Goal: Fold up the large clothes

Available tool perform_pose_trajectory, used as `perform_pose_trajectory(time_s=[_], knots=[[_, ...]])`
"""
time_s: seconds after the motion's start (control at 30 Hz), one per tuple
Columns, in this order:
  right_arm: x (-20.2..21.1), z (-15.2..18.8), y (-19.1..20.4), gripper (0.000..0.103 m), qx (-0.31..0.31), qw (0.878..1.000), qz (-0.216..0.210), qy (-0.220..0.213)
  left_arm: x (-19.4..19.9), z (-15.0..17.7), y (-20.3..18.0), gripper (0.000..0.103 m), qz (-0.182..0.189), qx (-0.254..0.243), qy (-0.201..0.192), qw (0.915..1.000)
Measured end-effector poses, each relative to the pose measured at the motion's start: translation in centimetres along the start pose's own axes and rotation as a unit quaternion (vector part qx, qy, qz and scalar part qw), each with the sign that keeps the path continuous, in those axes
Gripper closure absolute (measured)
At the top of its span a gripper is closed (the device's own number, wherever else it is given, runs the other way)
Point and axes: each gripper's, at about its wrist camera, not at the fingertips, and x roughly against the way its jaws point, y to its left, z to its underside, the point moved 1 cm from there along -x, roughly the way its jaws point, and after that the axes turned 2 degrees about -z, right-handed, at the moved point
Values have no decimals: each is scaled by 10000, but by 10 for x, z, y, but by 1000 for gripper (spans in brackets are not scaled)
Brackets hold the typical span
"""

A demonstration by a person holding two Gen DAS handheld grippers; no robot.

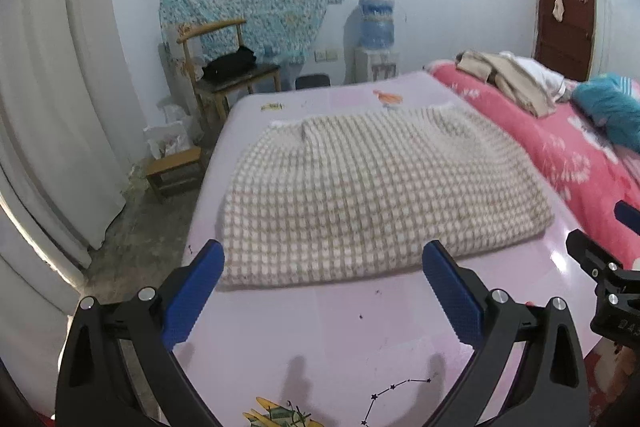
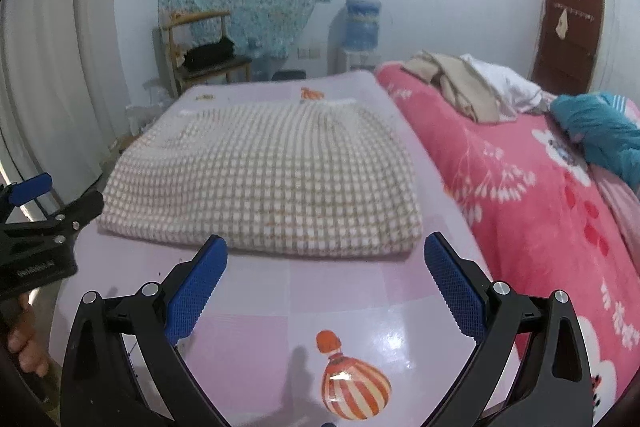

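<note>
Table (image 1: 360, 339): pink glossy cover beneath both grippers; printed constellation and yellow drawing just below the left gripper, striped balloon print just below the right gripper.
Pink bedding (image 2: 540, 195): right of the right gripper, beside the table; white characters printed on it, too distorted to read.
Folded garment (image 1: 360, 195): beige-and-white checked knit, folded into a flat rectangle on the table, directly ahead of both grippers, its near edge just beyond the fingertips, apart from them.
Left gripper (image 1: 322, 263): jaws spread fully wide, blue pads bare, nothing held.
Right gripper (image 2: 326, 259): jaws spread fully wide, nothing held.
Writing: small white lettering on the left gripper's black body, at the left edge of the right wrist view; illegible.
</note>
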Motion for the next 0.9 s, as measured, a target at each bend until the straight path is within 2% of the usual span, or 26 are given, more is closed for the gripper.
perform_pose_trajectory(time_s=[0.17, 0.3, 0.63, 0.9], knots=[[-14, 2, 3, 8, -113, 9993, 57, 342, -15, 4, -6, 6, 58, 97, 401, 9991], [-25, 4, 1, 8, -334, 9975, -11, 630, -28, 5, -9, 6, -33, 147, 763, 9970], [-32, 8, 4, 8, -388, 9950, -63, 918, -40, 8, -6, 6, -108, 312, 1100, 9934], [-32, 10, 9, 8, -309, 9949, -34, 964, -46, 10, -1, 6, -126, 408, 1289, 9907]])
